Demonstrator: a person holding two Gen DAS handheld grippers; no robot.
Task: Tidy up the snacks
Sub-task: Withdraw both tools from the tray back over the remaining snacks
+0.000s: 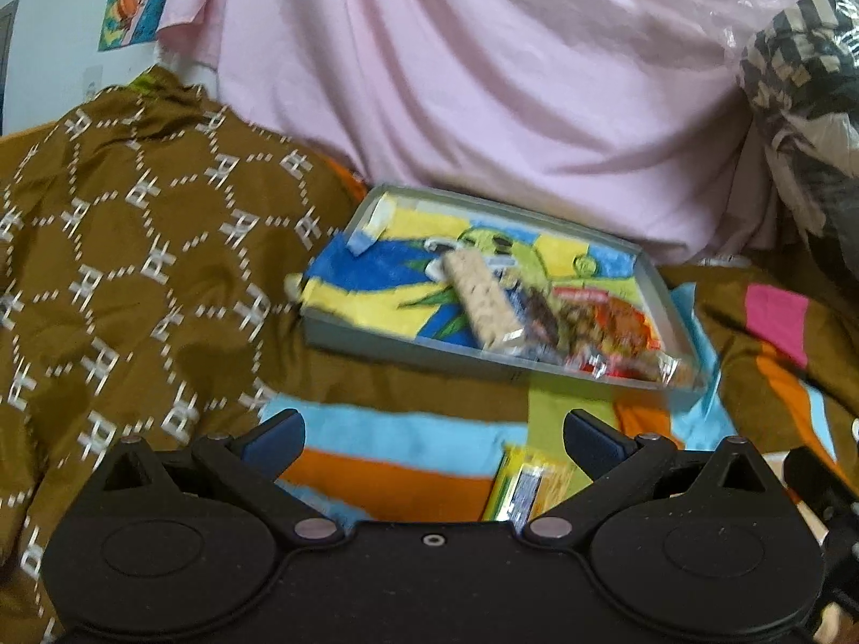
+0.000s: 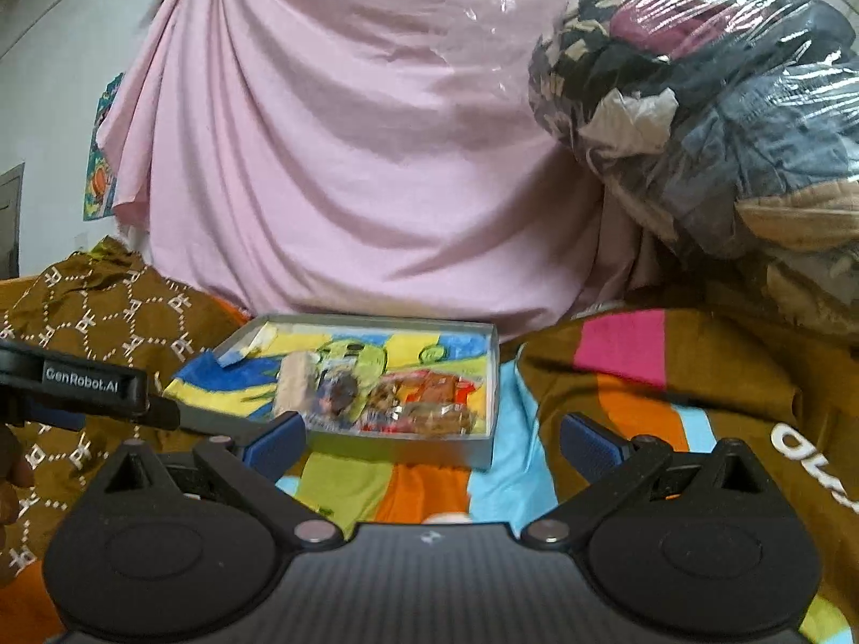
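Note:
A shallow grey box [image 1: 376, 346] with a bright cartoon lining lies on the striped bedcover. In it are a pale cereal bar [image 1: 480, 298], a dark wrapped snack [image 1: 539, 322] and a red-orange packet [image 1: 612, 333]. A yellow snack packet [image 1: 529, 485] lies on the bedcover just in front of my left gripper [image 1: 432, 437], which is open and empty. In the right wrist view the same box [image 2: 402, 448] sits ahead of my right gripper [image 2: 429, 443], open and empty. The left gripper's body [image 2: 80, 389] shows at the left edge there.
A brown patterned cloth [image 1: 107, 247] is heaped to the left. A pink sheet [image 2: 333, 134] hangs behind the box. A clear plastic bag of clothes [image 2: 714, 107] bulges at the upper right. The striped bedcover [image 2: 633, 375] rises in folds on the right.

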